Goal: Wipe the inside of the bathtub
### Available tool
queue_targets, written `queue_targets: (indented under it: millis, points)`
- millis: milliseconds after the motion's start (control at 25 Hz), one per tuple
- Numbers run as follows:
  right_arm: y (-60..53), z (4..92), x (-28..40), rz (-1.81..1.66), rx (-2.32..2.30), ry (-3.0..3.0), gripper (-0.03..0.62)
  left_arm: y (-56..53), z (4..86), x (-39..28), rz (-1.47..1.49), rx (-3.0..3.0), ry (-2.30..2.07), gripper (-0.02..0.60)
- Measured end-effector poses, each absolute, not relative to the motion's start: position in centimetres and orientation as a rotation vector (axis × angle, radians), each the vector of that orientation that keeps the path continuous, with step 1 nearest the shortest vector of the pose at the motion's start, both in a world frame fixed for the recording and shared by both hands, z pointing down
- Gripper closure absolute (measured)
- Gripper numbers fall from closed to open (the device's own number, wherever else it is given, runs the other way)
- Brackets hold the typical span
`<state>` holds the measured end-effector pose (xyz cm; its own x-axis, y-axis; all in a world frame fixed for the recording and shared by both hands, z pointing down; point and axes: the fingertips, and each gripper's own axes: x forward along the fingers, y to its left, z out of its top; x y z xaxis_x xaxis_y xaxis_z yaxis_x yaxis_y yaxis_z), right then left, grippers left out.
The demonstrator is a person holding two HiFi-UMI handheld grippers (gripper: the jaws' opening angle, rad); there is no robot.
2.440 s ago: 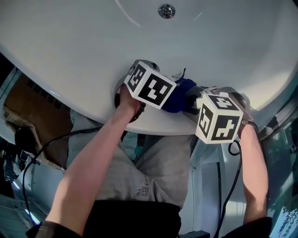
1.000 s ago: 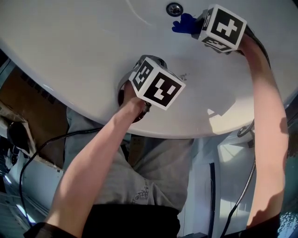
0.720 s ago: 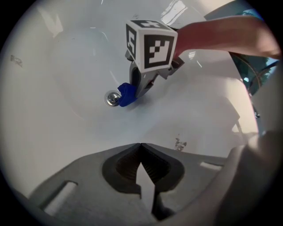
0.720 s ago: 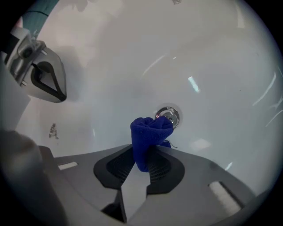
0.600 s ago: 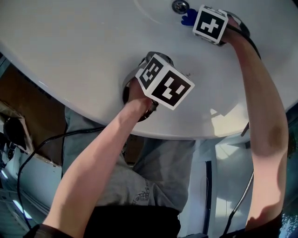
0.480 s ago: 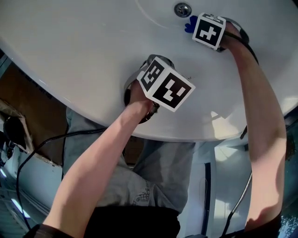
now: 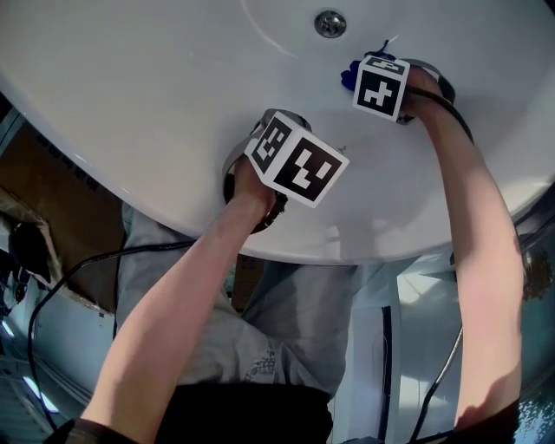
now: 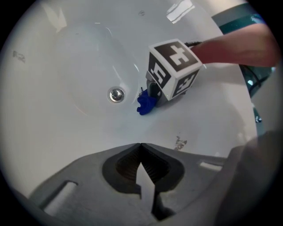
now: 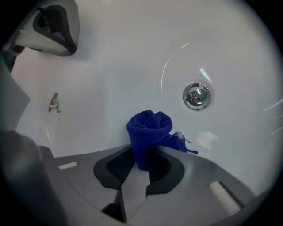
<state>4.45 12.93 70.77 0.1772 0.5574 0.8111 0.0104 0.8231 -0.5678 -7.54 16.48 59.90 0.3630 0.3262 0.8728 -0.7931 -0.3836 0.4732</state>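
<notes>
A white bathtub (image 7: 156, 95) fills the head view, with a metal drain (image 7: 329, 22) at the top. My right gripper (image 7: 354, 76) is shut on a bunched blue cloth (image 9: 148, 131), pressing it against the tub wall just short of the drain (image 9: 196, 96). In the left gripper view the same cloth (image 8: 146, 103) pokes out beside the right gripper's marker cube (image 8: 173, 68), close to the drain (image 8: 116, 94). My left gripper (image 8: 141, 146) rests lower on the tub's sloping wall, jaws shut with nothing between them. A small brown stain (image 9: 54, 103) marks the wall.
The tub's curved rim (image 7: 347, 251) runs across below the grippers. A person's legs in grey trousers (image 7: 260, 329) stand against it. Black cables (image 7: 78, 277) hang at the left, a cardboard box (image 7: 52, 186) sits by the tub's left side, and a hose (image 7: 442, 373) hangs at the right.
The right gripper carried the blue cloth from the near rim up to beside the drain, then drew back slightly down and right. The left gripper stayed about where it was.
</notes>
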Motion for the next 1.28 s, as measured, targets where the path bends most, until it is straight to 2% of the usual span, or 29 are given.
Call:
queue_targets:
  millis: [880,1280]
  points:
    - [19.1,56.4,4.9,0.576,-0.496,-1.464,0.531,18.3,56.1,-4.7,1.311,1.617,-0.391,0.58]
    - [21.8,50.1,4.1,0.653,-0.46,-1.475,0.531,18.1,52.5,-6.6,1.31,1.641,-0.406,0.58]
